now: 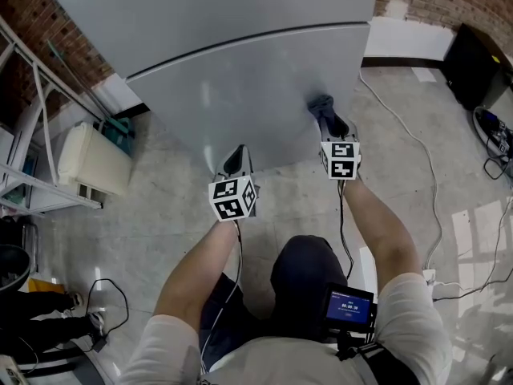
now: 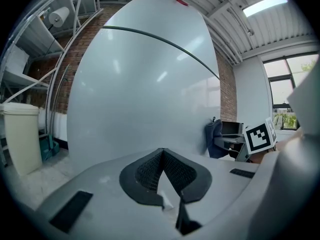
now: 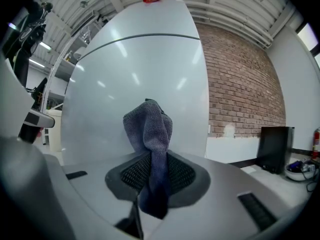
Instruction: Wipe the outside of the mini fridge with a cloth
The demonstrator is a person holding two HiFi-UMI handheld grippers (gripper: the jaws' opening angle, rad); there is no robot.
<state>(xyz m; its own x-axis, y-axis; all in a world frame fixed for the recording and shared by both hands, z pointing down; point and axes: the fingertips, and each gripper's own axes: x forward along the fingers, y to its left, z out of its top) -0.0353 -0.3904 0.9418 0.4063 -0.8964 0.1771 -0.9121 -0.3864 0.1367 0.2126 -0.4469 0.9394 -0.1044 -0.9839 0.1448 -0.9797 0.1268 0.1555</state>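
Cloth (image 3: 149, 129) sits clamped in right hand-held gripper (image 3: 151, 173).

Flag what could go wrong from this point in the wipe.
1. The right gripper pinches only a narrow bunch of the cloth; rubbing the fridge might drag it out of the jaws.
2. The left gripper, shut and empty, appears close to the fridge's lower edge and may bump it.

Bright; ceiling strip light (image 2: 267, 4) glares, streaks on fridge door (image 2: 145, 99); gripper views fisheye-warped, black corners
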